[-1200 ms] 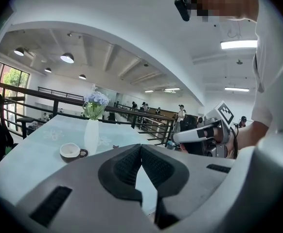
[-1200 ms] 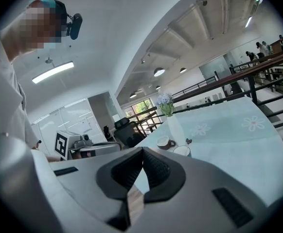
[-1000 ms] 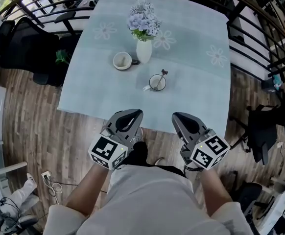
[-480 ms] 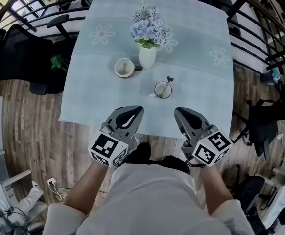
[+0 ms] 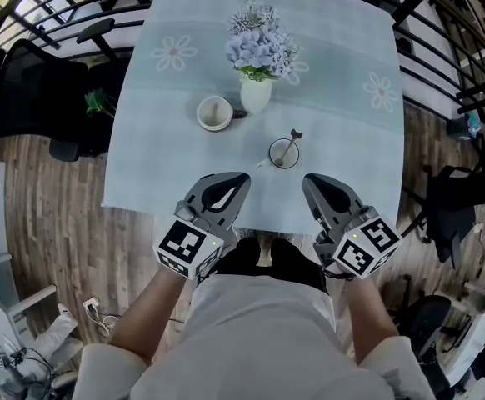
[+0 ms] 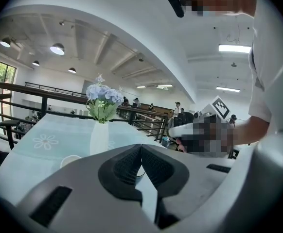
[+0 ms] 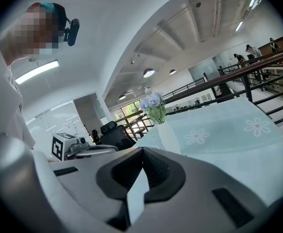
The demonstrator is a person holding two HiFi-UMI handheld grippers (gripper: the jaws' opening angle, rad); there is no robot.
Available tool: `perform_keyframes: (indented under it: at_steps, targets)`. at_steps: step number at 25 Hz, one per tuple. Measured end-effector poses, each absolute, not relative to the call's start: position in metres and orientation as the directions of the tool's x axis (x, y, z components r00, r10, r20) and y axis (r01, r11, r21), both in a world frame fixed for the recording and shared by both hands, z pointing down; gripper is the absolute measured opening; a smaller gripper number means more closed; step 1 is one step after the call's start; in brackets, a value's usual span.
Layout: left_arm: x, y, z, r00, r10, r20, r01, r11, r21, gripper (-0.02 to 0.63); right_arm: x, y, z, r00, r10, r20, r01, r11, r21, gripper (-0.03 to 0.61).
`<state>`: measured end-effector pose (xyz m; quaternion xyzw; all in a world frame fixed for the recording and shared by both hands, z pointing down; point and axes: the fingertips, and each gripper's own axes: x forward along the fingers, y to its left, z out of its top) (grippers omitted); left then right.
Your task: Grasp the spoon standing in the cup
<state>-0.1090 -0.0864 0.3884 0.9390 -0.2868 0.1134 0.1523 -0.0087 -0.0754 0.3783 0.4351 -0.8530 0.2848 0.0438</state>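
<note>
A spoon stands tilted in a small white cup near the front middle of the pale blue table. My left gripper hangs over the table's front edge, left of the cup, its jaws closed together with nothing between them. My right gripper hangs just in front of the cup, a little to its right, also shut and empty. In the left gripper view the shut left gripper hides most of the cup. The right gripper view shows the shut right gripper and no cup.
A white vase of pale blue flowers stands behind the cup, with a second white cup to its left. Black railings and an office chair flank the table. Wooden floor lies below.
The view has shifted, so the table and cup sit lower and slightly further right in the picture. Both grippers have come a little nearer the table's front edge and stayed shut.
</note>
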Motion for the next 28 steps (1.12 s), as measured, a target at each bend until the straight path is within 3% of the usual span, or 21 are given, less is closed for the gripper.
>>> perform_keyframes:
  at_steps: [18,28]
  targets:
    - [-0.052,-0.133,0.426,0.731,-0.561,0.388,-0.666,-0.711,0.227,0.02,0.049,-0.129,0.408,-0.702,-0.634,0.324,-0.694,0.51,-0.508,0.021]
    - [-0.015,-0.17,0.464,0.72,-0.528,0.449,-0.662,-0.718,0.217,0.021,0.086,-0.153,0.437,-0.724,-0.598,0.343,-0.672,0.501,-0.546,0.021]
